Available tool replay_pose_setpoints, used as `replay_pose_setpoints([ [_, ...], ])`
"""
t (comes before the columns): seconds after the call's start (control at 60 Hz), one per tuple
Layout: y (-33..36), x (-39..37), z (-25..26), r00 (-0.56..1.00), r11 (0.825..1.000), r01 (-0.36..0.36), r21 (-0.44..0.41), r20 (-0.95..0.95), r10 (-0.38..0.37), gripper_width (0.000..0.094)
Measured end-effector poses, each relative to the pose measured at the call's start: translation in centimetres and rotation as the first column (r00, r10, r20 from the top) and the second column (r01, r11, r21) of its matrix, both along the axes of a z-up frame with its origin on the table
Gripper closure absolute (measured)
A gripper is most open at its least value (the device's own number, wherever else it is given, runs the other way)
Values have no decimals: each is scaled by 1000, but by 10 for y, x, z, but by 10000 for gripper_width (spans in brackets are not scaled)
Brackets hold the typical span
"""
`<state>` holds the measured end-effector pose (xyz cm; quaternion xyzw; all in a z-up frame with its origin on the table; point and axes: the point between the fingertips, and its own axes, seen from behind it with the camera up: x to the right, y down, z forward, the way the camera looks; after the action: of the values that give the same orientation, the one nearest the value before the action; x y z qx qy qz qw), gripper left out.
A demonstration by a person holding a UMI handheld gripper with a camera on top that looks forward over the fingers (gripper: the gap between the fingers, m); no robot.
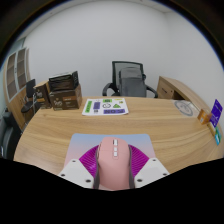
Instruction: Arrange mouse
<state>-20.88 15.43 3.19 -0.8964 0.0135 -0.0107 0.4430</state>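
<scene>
A pale pink mouse (114, 164) with grey buttons down its middle sits between my two fingers, its nose pointing away from me. My gripper (113, 166) is shut on it: the magenta pads (90, 160) press against both of its sides. The mouse is held over a light grey mouse mat (90, 140) that lies on the wooden table (60, 125) just ahead of the fingers. The lower part of the mouse is hidden.
A green and white sheet (105, 106) lies at the far side of the table. A black office chair (128, 79) stands behind it. A brown box and dark items (63, 93) sit at the far left. A small purple and green box (216, 110) stands at the right edge.
</scene>
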Motion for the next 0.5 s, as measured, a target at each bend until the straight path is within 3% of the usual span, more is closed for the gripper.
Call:
replay_pose_setpoints([
  [0.183, -9, -17, -42, 999, 993, -32, -113, 39, 36, 535],
  [0.217, -5, -17, -40, 997, 996, -40, -75, 58, 45, 535],
  [0.35, -7, -17, -41, 997, 996, -39, -80, 58, 43, 530],
  [0.5, -7, -12, -40, 996, 994, -37, -105, 75, 45, 353],
])
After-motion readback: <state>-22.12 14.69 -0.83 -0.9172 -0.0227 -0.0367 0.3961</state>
